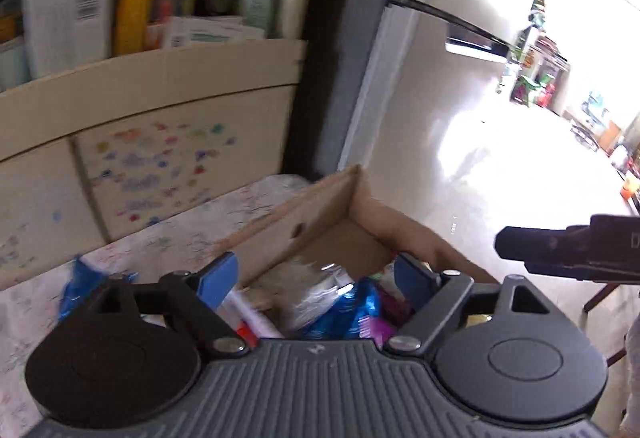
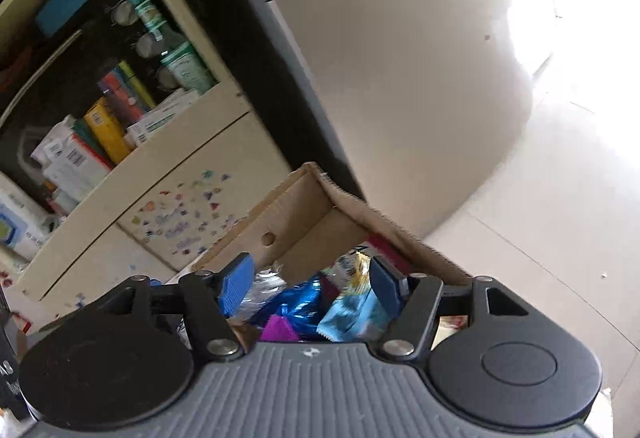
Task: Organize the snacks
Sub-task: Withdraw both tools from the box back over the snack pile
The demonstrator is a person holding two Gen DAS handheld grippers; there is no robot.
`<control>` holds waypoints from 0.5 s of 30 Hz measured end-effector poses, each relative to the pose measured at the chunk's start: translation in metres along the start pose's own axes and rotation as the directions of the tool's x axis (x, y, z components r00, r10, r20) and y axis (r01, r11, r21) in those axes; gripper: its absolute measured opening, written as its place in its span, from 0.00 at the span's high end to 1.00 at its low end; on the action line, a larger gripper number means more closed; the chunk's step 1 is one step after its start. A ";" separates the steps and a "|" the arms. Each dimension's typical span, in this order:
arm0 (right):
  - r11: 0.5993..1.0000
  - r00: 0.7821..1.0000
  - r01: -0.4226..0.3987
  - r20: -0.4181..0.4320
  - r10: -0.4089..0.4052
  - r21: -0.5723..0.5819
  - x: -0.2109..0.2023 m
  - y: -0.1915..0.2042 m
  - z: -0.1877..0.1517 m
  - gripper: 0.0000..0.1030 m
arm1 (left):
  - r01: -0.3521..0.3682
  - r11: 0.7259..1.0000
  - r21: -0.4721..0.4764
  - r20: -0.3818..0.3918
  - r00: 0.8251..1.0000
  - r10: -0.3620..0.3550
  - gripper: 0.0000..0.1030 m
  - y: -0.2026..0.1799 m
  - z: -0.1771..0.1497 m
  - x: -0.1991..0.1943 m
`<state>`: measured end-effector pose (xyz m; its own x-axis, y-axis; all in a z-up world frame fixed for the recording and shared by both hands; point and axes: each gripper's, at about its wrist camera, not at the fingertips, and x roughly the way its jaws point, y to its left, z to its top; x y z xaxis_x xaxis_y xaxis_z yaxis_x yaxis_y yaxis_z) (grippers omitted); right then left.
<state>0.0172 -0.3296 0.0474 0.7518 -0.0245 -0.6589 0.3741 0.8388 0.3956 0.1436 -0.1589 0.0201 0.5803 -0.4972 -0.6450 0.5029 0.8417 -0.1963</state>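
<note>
A brown cardboard box (image 1: 320,206) stands on a patterned tablecloth and holds several snack packets: silver (image 1: 316,294), blue foil (image 1: 352,312) and purple. My left gripper (image 1: 314,280) is open and empty, just above the box's near end. A blue packet (image 1: 74,288) lies on the cloth left of it. In the right wrist view the same box (image 2: 304,206) holds a blue foil packet (image 2: 296,304), a light blue packet (image 2: 352,314) and a purple one (image 2: 278,330). My right gripper (image 2: 314,284) is open and empty above them.
A cream shelf unit (image 1: 152,78) with books, boxes and jars stands behind the table. A beige fridge (image 2: 400,78) is to the right, with tiled floor beyond. The other gripper's black body (image 1: 572,250) shows at the right edge.
</note>
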 end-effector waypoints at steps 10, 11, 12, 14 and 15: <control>0.978 0.989 -0.144 -0.067 0.135 -0.150 0.019 0.043 -0.018 0.26 | -0.174 0.983 -0.054 -0.034 0.984 0.172 0.11 0.067 -0.033 -0.043; 0.973 0.987 -0.155 -0.078 0.144 -0.169 0.022 0.048 -0.022 0.26 | -0.194 0.979 -0.065 -0.036 0.981 0.192 0.10 0.074 -0.037 -0.044; 0.968 0.984 -0.166 -0.089 0.152 -0.188 0.024 0.054 -0.025 0.26 | -0.210 0.974 -0.080 -0.043 0.977 0.207 0.10 0.081 -0.041 -0.045; 0.956 0.979 -0.191 -0.111 0.170 -0.223 0.029 0.065 -0.034 0.26 | -0.237 0.965 -0.111 -0.070 0.971 0.230 0.10 0.094 -0.047 -0.043; 0.950 0.976 -0.204 -0.124 0.179 -0.237 0.032 0.070 -0.038 0.26 | -0.253 0.960 -0.117 -0.076 0.966 0.246 0.10 0.099 -0.050 -0.043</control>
<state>0.0473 -0.2509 0.0300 0.7335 0.1935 -0.6516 0.0732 0.9306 0.3587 0.1358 -0.0437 -0.0084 0.6357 -0.2575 -0.7277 0.2606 0.9590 -0.1117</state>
